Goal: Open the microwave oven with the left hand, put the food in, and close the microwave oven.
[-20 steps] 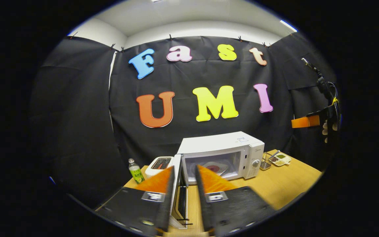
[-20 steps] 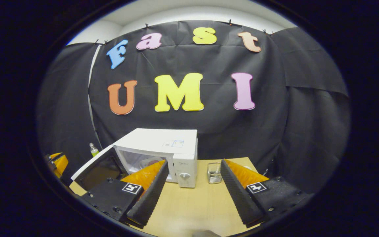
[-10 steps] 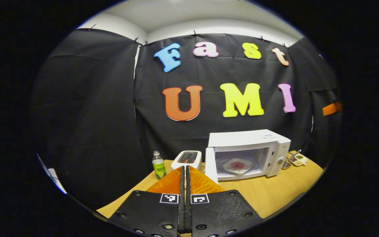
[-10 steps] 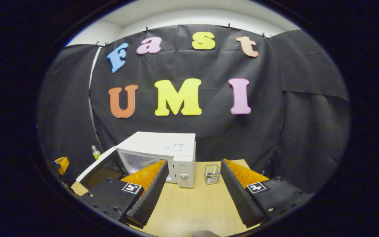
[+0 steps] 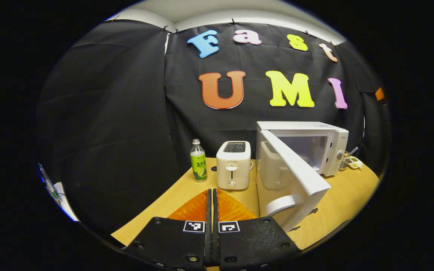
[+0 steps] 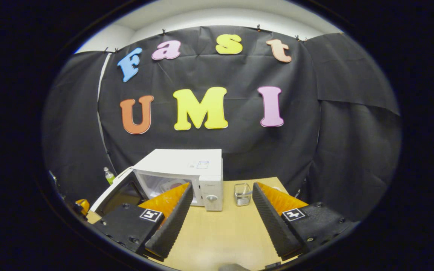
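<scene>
still-free: microwave door [image 5: 296,177] ajar, left tongs [image 5: 212,203] closed beside it

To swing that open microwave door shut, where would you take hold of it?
At the free outer edge of the microwave door, farthest from the hinge, where a push likely turns it most easily. Come from its outer face, on the toaster side. The left gripper has its jaws closed, so pushing with the tips may suit better than pinching.

You see one microwave oven [image 5: 315,145] with one door [image 5: 296,177], one toaster [image 5: 233,165], one bottle [image 5: 198,161], one small tray [image 5: 352,162], one table [image 5: 187,188], and, in the right gripper view, one glass holder [image 6: 242,194]. Two grippers: left [image 5: 212,197], right [image 6: 221,195].
</scene>
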